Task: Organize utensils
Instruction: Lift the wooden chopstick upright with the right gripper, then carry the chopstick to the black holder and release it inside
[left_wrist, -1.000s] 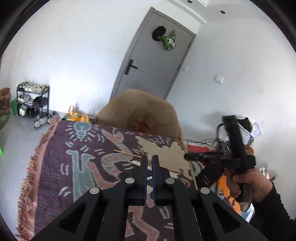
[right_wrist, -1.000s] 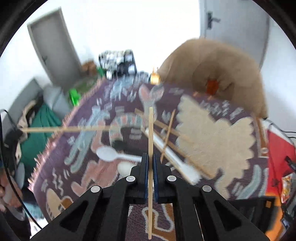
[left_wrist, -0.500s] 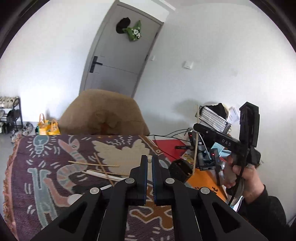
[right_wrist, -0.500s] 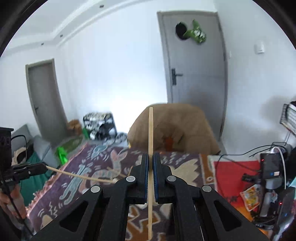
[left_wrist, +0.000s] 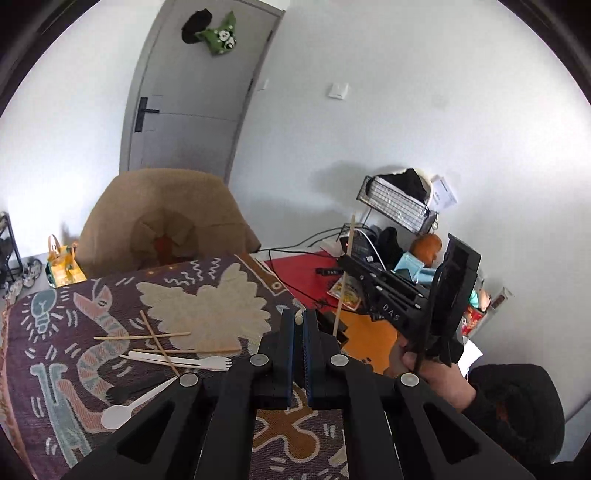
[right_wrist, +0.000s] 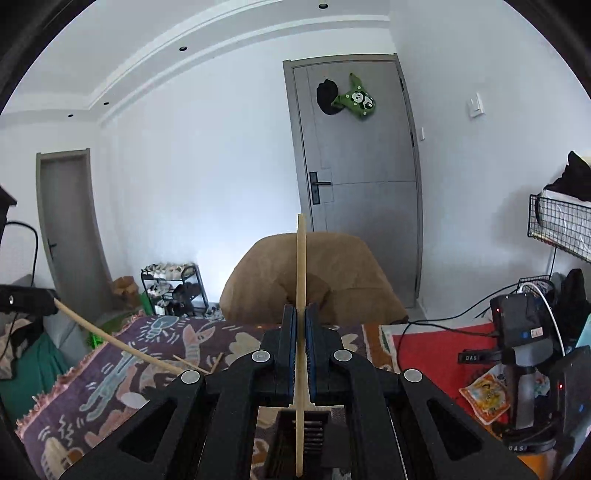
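Utensils lie scattered on the patterned blanket (left_wrist: 207, 306): chopsticks, a white fork (left_wrist: 177, 359), a white spoon (left_wrist: 133, 402). Each gripper pinches one chopstick, right gripper (right_wrist: 300, 321) upright, left gripper (left_wrist: 298, 325) end-on. Best bring both sticks parallel, tips level, before setting them down together.

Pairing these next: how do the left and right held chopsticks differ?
Left chopstick is pinched at one end; right chopstick is pinched partway along. Left chopstick slants downward; right chopstick stands upright. Both are pale wood, both clamped.
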